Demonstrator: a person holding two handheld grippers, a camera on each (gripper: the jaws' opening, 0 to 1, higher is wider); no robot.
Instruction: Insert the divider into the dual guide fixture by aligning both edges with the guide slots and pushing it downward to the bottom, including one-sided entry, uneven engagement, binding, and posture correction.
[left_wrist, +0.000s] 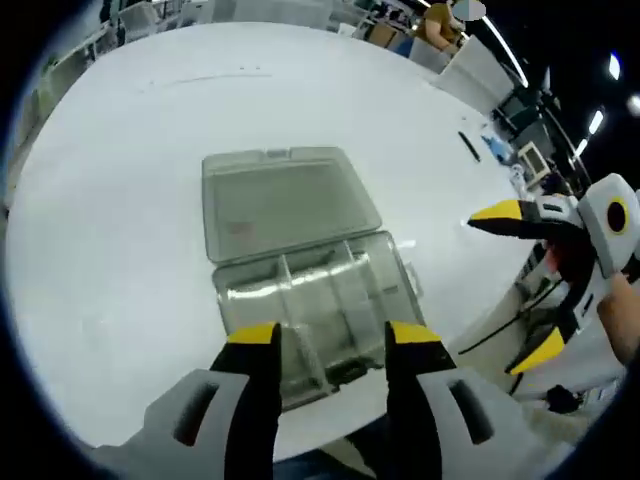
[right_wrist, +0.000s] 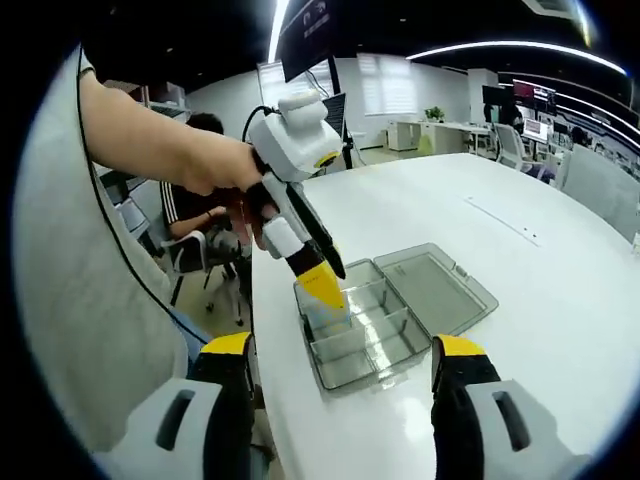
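While both cameras look at the same white table (left_wrist: 120, 200), they show 1 clear plastic box (left_wrist: 310, 300) near its edge, with 1 hinged lid (left_wrist: 285, 200) lying open flat on the tabletop beside it. 2 grippers are in play. From the left gripper view, the left gripper (left_wrist: 330, 335) hangs over the near end of the box with its 2 yellow-tipped jaws spread wide and nothing between them; the box's compartments show in the gap. The right gripper (left_wrist: 520, 285) comes in from the right side of that view, held off the table edge, its 2 jaws also spread apart and empty.

From the right gripper view, the right gripper (right_wrist: 345, 360) has its jaws wide, framing the box (right_wrist: 370, 335) and lid (right_wrist: 435, 288). There the left gripper (right_wrist: 322, 285) points down into the near end of the box, held by 1 hand (right_wrist: 215, 165).

Inside the box, thin clear walls split it into several compartments; I count about 5 or 6 in the right gripper view, but the clear plastic and glare make a firm count hard. I cannot pick out the divider as a separate piece: any loose clear panel blends with the fixed walls, and the left gripper's tip covers part of the near compartment. A person sits behind the table's far corner, partly hidden by the arm. 1 dark pen-like object (left_wrist: 468, 146) lies far out on the table, too small to identify.
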